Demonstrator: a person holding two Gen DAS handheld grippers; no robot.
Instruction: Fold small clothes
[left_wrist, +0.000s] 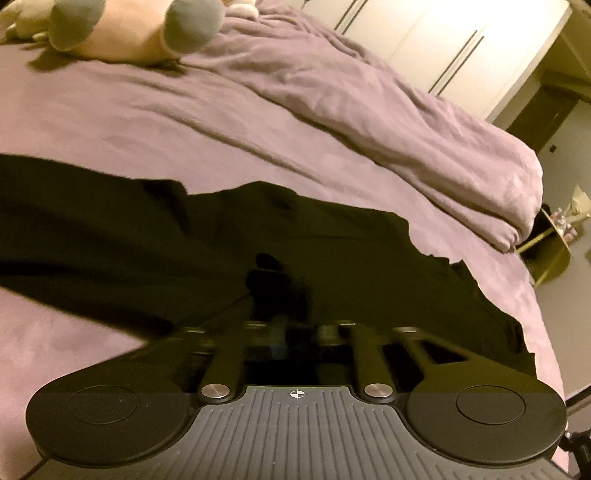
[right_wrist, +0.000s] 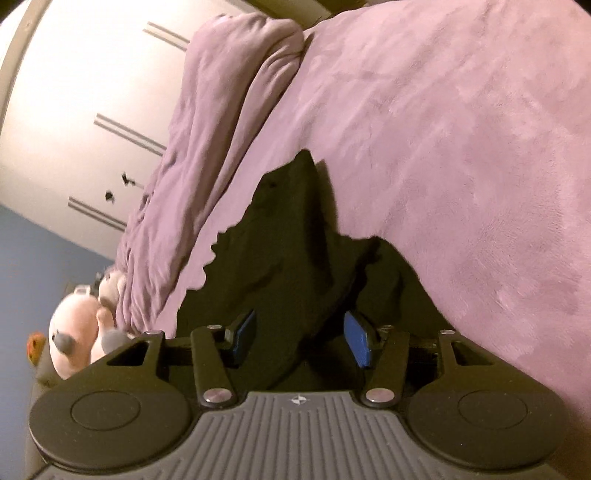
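On my left side, the left gripper (left_wrist: 275, 291) sits low over the black garment (left_wrist: 155, 240), which lies spread across the purple bed cover (left_wrist: 110, 110); its fingers seem drawn close together and buried in dark cloth, though I cannot tell for sure that they pinch it. Far left rests a plush toy (left_wrist: 122, 33), with a bunched duvet (left_wrist: 388, 122) along the far right. On my right, the right gripper (right_wrist: 299, 338) stands wide, its blue pads (right_wrist: 356, 341) either side of a raised ridge of the garment. My worry: closing there may catch several layers, or the cover beneath, dragging the fold crooked.
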